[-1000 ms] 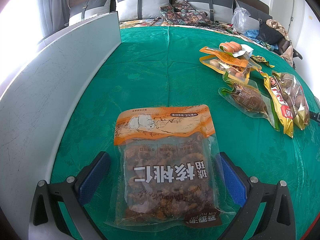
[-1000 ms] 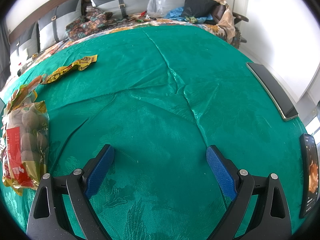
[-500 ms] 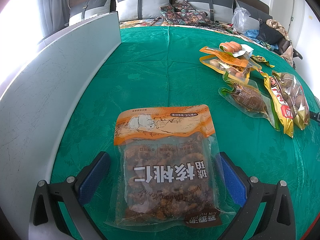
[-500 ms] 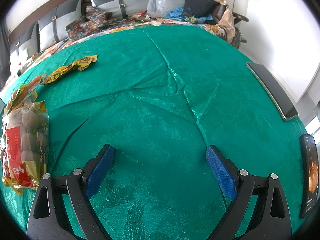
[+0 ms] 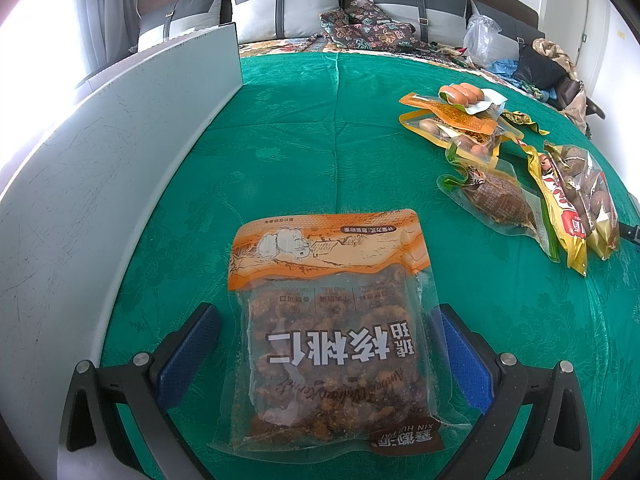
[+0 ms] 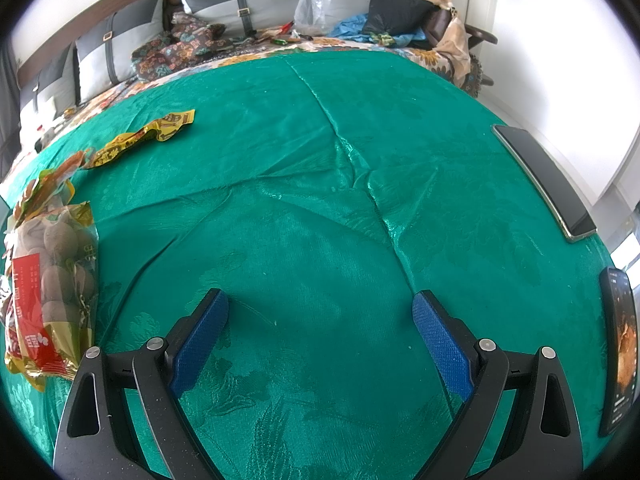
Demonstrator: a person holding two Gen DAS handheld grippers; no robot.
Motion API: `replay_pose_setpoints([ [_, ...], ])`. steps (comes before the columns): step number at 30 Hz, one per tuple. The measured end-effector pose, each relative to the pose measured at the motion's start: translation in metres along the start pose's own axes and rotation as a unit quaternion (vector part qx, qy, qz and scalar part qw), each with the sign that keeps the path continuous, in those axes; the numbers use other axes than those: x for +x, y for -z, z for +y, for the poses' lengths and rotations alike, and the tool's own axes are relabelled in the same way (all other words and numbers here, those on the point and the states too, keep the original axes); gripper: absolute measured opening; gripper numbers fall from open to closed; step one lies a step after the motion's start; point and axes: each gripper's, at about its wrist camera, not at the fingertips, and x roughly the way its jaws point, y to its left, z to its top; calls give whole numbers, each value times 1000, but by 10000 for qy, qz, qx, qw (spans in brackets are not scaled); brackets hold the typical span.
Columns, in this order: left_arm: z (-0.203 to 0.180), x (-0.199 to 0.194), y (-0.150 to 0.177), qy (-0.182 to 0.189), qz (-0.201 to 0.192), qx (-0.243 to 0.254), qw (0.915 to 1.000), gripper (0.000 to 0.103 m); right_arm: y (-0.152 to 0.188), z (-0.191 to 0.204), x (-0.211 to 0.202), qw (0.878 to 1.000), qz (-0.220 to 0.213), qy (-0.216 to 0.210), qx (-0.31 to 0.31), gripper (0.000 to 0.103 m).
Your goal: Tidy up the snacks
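A clear-and-orange bag of candied walnuts [image 5: 332,328] lies flat on the green cloth, between the wide-apart blue pads of my left gripper [image 5: 326,320], which is open and not pressing the bag. To the right lies a cluster of snack packs: a sausage pack [image 5: 466,94], an orange pouch [image 5: 452,120], a brown vacuum pack [image 5: 500,200] and a yellow-red bag of round brown snacks [image 5: 572,208]. My right gripper [image 6: 320,312] is open over bare cloth. The round-snack bag [image 6: 52,280] lies to its left, and a yellow wrapper [image 6: 148,136] farther back.
A tall white panel [image 5: 100,168] runs along the left edge of the green cloth. Two phones [image 6: 544,180] [image 6: 620,344] lie at the cloth's right edge. Cushions, a plastic bag [image 6: 314,4] and piled clothes sit beyond the far end.
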Motion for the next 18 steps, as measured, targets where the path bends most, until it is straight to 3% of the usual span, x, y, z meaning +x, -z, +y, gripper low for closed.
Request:
replay_pose_setpoints([
  [18,0,0,0,1,23,17,10000,103,0,0,0,10000,1,5,8,96],
])
